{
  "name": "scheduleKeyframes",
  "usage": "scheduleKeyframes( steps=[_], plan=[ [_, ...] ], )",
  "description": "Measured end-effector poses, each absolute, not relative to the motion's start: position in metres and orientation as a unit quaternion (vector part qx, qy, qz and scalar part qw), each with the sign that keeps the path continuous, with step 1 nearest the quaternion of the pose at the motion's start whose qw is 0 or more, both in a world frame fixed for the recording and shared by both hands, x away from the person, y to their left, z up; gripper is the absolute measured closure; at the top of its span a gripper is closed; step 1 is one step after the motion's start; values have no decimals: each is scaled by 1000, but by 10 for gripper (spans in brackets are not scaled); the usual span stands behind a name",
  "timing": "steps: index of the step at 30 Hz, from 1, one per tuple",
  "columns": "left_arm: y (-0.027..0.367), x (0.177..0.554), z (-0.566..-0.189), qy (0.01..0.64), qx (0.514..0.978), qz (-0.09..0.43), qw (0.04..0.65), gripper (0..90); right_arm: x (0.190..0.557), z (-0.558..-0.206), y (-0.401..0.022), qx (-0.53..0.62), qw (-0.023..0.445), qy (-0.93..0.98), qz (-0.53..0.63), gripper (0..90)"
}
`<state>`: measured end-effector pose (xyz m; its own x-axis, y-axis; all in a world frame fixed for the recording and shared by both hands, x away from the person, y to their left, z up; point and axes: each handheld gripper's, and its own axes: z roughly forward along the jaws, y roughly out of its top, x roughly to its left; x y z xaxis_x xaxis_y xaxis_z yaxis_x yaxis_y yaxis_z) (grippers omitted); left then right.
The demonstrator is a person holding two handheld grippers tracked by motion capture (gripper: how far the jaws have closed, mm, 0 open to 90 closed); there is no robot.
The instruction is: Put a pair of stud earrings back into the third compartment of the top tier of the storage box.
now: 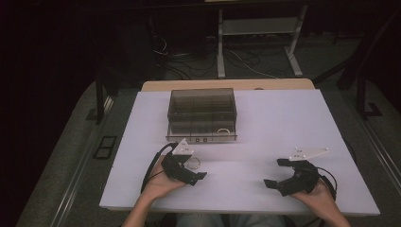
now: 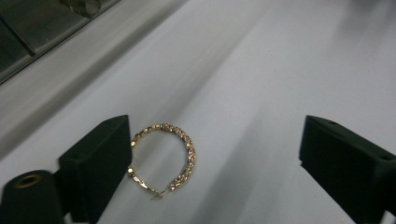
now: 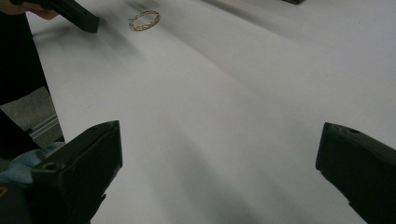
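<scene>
White table (image 1: 283, 123), smoky box (image 1: 202, 109) at back, dark rm, floor cables (image 1: 236, 59)

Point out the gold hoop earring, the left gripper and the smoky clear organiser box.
gold hoop earring (image 2: 187, 147), left gripper view, on its beaded right side.
left gripper (image 2: 215, 161), left gripper view, midway between its open jaws.
organiser box (image 1: 202, 99), high view, on its lid.

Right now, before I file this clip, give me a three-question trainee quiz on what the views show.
1. True or false: the left gripper has its jaws clamped on the gold hoop earring.
2. What lies on the white table behind both grippers?
3. Is anything between the jaws of the right gripper?

Key: 1. False; the jaws stand wide, the hoop beside one. 2. A smoky clear compartment box. 3. No, bare table.
</scene>
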<state>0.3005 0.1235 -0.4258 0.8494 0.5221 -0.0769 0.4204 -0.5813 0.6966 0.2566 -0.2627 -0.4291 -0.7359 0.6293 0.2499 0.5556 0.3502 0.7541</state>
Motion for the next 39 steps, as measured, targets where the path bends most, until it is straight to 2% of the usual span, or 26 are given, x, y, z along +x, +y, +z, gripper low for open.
scheduleKeyframes(
  steps=[7,24,32,39],
  plan=[
    [126,301,-430,264,890,66,366,151,257,-429,-263,360,42,821,441,0],
    [127,302,-436,255,896,64,357,424,257,-429,-262,361,38,821,441,0],
    [127,303,-439,258,900,65,346,504,257,-429,-262,361,38,821,441,0],
    [126,303,-440,267,900,73,337,637,258,-429,-262,360,39,821,441,0]
  ],
)
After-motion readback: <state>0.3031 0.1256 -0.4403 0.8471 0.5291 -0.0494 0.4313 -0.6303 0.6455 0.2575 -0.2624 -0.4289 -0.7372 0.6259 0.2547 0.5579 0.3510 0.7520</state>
